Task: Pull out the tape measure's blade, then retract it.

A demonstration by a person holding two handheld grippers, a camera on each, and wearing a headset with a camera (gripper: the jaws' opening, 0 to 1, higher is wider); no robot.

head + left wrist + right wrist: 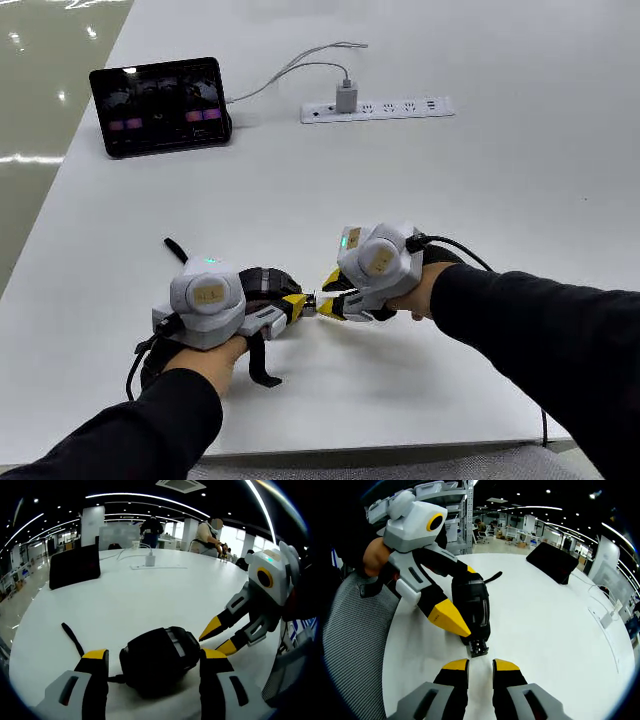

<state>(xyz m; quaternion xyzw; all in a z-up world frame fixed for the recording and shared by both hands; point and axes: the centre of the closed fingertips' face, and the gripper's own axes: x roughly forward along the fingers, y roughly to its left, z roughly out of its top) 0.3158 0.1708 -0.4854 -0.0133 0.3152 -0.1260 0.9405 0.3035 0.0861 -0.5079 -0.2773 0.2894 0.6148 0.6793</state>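
Right gripper view: hook at twelve o'clock, right gripper narrow, empty.
Left gripper is clamping the tape measure; a shallow pinch risks slipping.

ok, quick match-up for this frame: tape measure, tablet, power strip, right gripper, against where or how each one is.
Things:
1. tape measure
2. tablet
3. power strip
4. right gripper

States:
A. white charger plugged into it
B. jaws narrowly apart, just short of the blade hook
C. between the left gripper's jaws
D. far left of the table, screen lit

Pairs: 1-C, 2-D, 3-A, 4-B
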